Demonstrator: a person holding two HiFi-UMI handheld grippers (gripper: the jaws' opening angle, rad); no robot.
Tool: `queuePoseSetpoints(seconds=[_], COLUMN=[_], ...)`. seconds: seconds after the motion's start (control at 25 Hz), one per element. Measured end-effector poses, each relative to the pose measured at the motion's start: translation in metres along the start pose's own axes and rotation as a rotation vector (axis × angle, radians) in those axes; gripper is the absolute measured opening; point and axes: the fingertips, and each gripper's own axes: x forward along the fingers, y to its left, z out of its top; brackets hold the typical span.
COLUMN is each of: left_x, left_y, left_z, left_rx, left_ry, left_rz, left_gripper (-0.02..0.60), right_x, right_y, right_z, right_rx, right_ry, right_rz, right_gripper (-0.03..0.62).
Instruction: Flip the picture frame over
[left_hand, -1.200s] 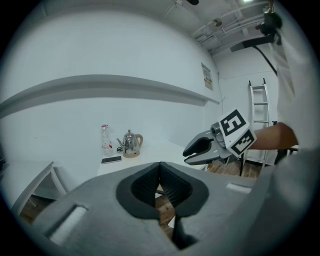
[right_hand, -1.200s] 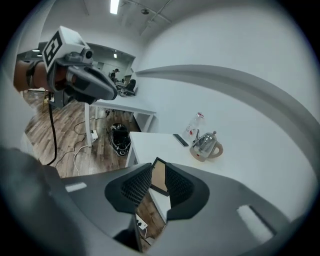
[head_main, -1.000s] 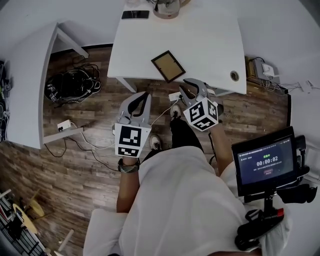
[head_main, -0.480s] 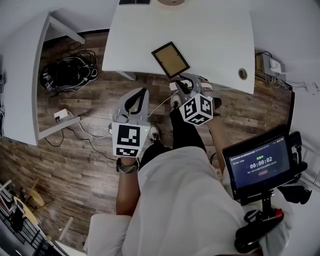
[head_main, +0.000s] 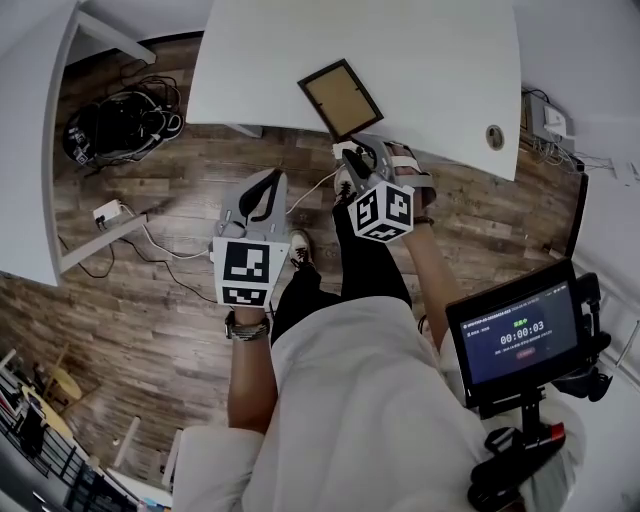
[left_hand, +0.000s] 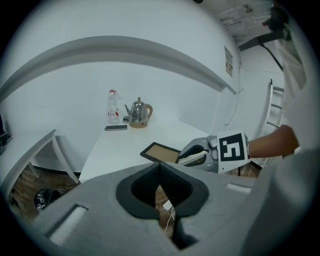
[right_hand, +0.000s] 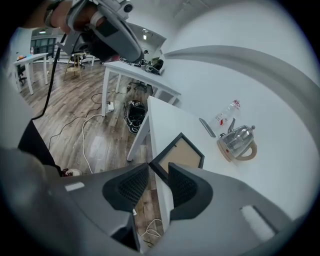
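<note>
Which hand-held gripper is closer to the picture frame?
The right hand-held gripper: its opening jaws, gripping nothing, face the frame's corner; the left hangs over the floor.

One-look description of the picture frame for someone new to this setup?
Find the white table. At its near edge, closest to the person, lies the picture frame. It is flat, dark-rimmed, tan panel up, unlike the upright kettle and bottle at the far end.

Head cam looks almost straight down past the person's chest at the floor (head_main: 150, 300) and the near edge of the white table (head_main: 440, 60). Left gripper view looks low across it to the wall (left_hand: 65, 85), right gripper view sits tilted, close to its corner. All three share the picture frame (head_main: 340, 97), both gripper views the kettle (left_hand: 138, 113)
</note>
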Motion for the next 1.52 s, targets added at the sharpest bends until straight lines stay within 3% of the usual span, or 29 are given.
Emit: queuePoseSetpoints(seconds=[0.24, 0.48, 0.8, 1.04, 1.28, 1.52], left_x=[-0.004, -0.006, -0.007, -0.006, -0.006, -0.005], left_y=[-0.006, -0.008, -0.014, -0.016, -0.018, -0.017], left_z=[-0.003, -0.011, -0.011, -0.009, -0.009, -0.008], left_rx=[-0.014, -0.040, -0.049, -0.048, -0.043, -0.036], left_ry=[0.001, 0.008, 0.010, 0.007, 0.013, 0.014], left_rz=[0.001, 0.011, 0.003, 0.000, -0.001, -0.008], left_gripper=[0.002, 0.002, 0.002, 0.002, 0.002, 0.002], right_x=[0.005, 0.011, 0.014, 0.018, 0.019, 0.017], right_y=[0.003, 0.006, 0.004, 0.001, -0.001, -0.005], right_z=[-0.007, -0.009, -0.005, -0.006, -0.005, 0.005], right_rx=[-0.138, -0.210, -0.320, -0.344, -0.355, -0.282], right_ry=[0.020, 0.017, 0.002, 0.011, 0.011, -0.032], right_rz=[-0.053, -0.079, -0.187, -0.224, -0.252, -0.261], right_gripper=[0.138, 0.167, 0.202, 0.187, 0.127, 0.109])
